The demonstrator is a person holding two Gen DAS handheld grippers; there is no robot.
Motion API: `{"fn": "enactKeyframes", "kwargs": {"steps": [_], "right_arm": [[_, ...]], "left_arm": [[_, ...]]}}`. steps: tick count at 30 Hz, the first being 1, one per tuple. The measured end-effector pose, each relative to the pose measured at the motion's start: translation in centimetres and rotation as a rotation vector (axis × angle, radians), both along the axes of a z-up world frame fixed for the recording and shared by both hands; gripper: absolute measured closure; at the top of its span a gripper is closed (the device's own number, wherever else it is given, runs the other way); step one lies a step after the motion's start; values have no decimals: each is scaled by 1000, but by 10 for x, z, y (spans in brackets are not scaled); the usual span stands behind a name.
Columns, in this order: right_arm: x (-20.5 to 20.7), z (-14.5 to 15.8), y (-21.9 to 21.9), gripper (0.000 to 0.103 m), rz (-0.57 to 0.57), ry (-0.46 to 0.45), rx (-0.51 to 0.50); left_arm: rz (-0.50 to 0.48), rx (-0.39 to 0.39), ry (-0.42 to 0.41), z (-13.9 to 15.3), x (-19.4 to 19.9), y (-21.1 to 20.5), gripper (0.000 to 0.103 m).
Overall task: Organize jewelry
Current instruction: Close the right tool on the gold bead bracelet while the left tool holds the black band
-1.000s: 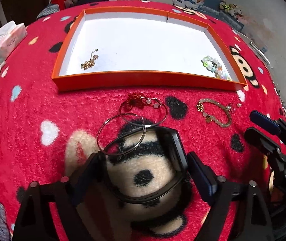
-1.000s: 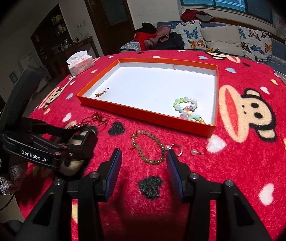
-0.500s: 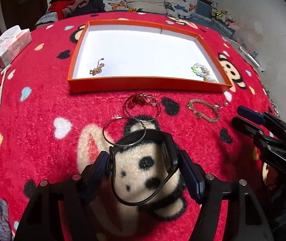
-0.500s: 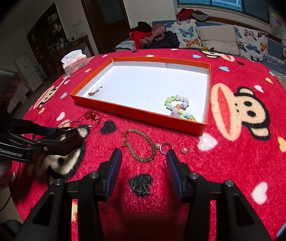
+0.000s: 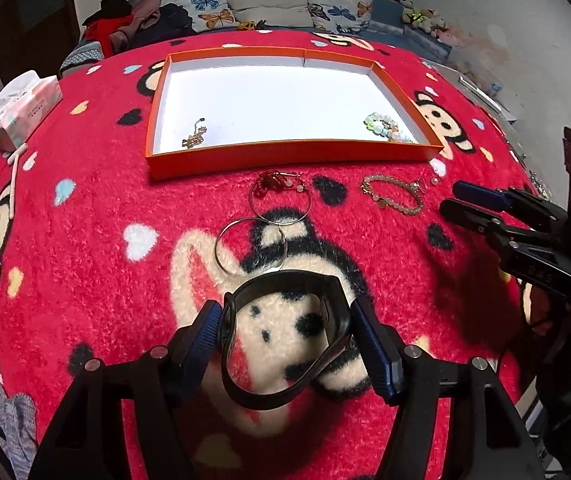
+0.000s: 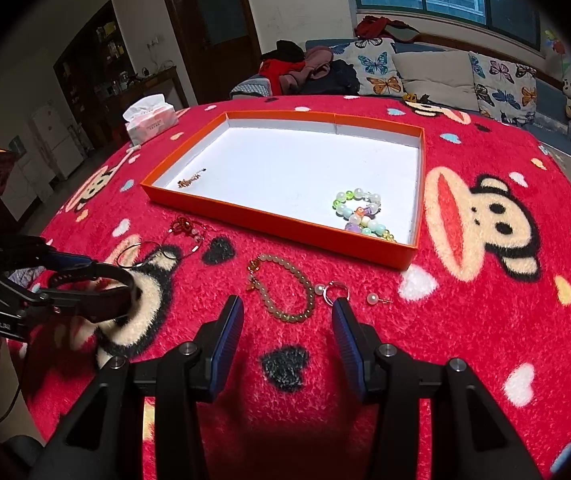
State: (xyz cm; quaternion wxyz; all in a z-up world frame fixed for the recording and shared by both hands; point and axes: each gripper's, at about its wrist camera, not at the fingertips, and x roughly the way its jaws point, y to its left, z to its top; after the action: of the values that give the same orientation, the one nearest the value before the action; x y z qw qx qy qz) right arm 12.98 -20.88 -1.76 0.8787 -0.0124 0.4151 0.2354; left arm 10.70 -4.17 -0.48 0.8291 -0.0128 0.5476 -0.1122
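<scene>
My left gripper (image 5: 285, 318) has a black band (image 5: 285, 277) between its blue pads; the jaws are closing and both pads press its sides. In the right wrist view the band (image 6: 97, 276) hangs just above the blanket. The orange tray (image 5: 285, 152) holds a gold chain (image 5: 194, 136) and a coloured bead bracelet (image 5: 383, 126). In front of it lie two silver hoops (image 5: 251, 246), a red charm (image 5: 269, 182) and a beige bead bracelet (image 6: 281, 292). My right gripper (image 6: 287, 312) stands open just short of that bracelet, with nothing in it.
A small ring with a pearl (image 6: 335, 290) and a pearl earring (image 6: 373, 299) lie by the right fingertip. A tissue pack (image 5: 25, 108) stands at the far left of the red monkey blanket. A sofa with cushions lies beyond the table.
The left jaws have closed onto the black band and lifted it off the blanket, drawing back from the hoops. The right gripper has stayed put.
</scene>
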Motion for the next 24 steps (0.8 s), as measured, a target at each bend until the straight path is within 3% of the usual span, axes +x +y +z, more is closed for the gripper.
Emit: {"fn": "enactKeyframes", "kwargs": {"steps": [12, 14, 18, 24], "right_arm": [[9, -8, 8, 53, 31, 39, 7], [11, -9, 8, 56, 23, 43, 7], [15, -13, 5, 74, 8, 70, 20], [22, -19, 4, 82, -34, 90, 10]], "left_arm": [[-7, -26, -15, 8, -6, 7, 34], [-9, -26, -18, 9, -7, 8, 34], [-9, -29, -23, 11, -7, 11, 34], [-17, -27, -33, 14, -7, 12, 34]]}}
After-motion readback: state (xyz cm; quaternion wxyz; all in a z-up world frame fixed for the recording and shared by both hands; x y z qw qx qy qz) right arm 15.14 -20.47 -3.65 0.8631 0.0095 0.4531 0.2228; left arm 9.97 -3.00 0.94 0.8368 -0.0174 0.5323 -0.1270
